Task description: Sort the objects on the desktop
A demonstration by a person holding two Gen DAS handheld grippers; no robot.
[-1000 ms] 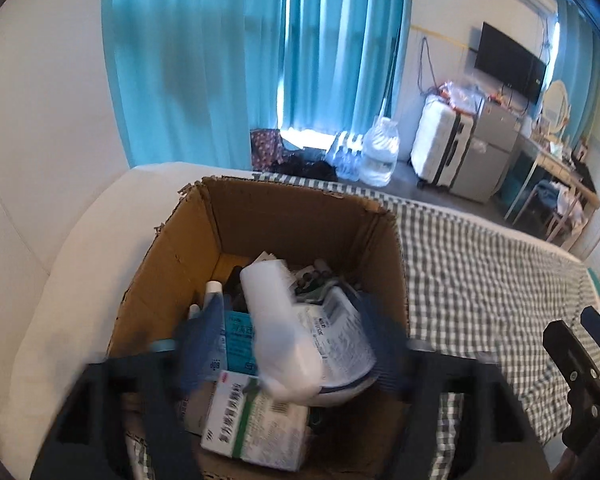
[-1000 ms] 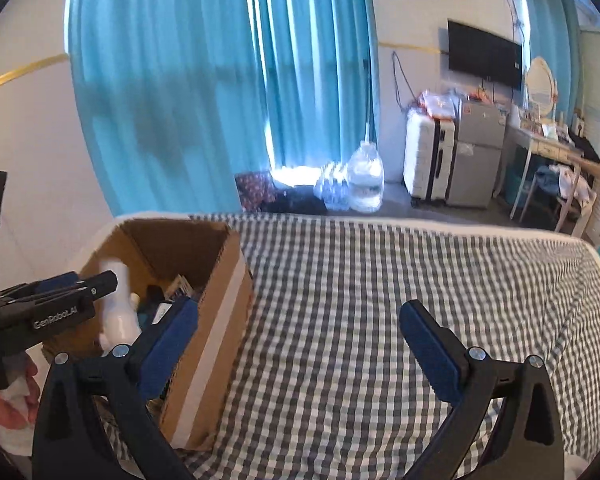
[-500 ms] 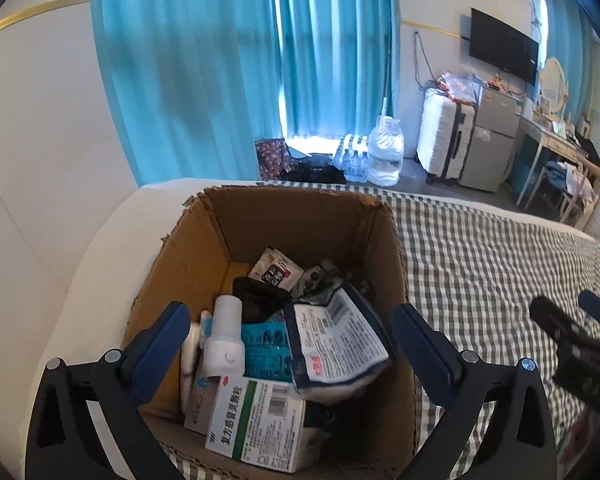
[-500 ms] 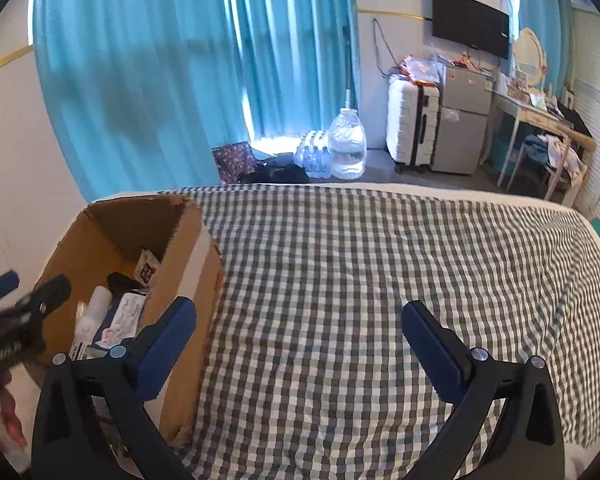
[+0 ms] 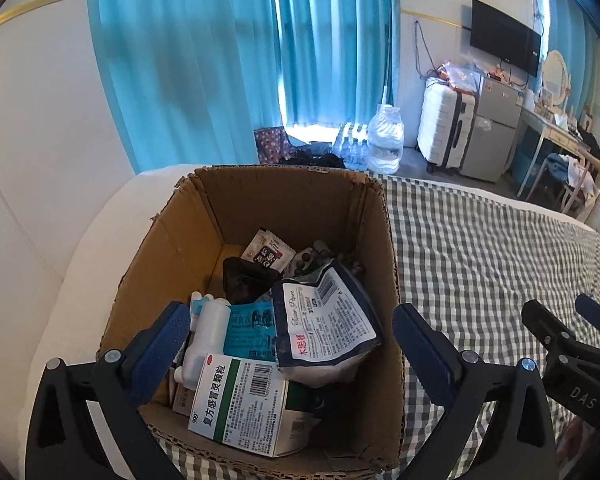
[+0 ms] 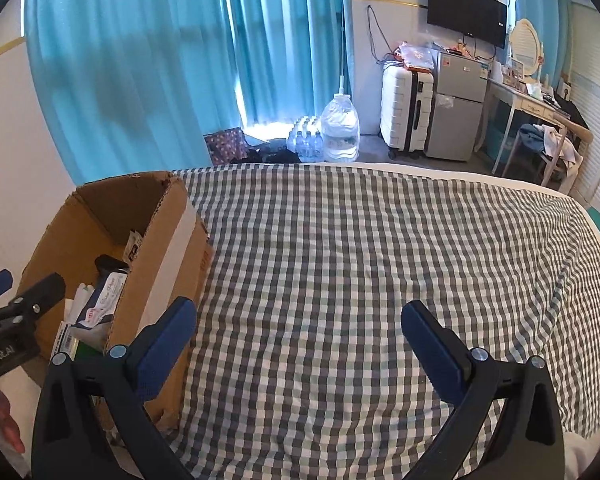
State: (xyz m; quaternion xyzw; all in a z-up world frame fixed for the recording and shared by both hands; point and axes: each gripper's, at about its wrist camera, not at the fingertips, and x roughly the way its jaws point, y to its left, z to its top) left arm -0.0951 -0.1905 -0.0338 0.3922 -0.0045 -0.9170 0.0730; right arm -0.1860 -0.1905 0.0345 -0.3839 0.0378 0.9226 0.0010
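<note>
Checked bedding covers the bed (image 6: 340, 272), bare of loose items as far as these views reach, and the sorted things sit piled in the cardboard box (image 5: 172, 240) at its left edge. Both the left tongs (image 5: 292, 344) and right tongs (image 6: 300, 340) stand wide and empty. A sound next step, I judge, is lifting the left tongs straight up clear of the box rim, then checking the near edge, which neither view shows.
</note>
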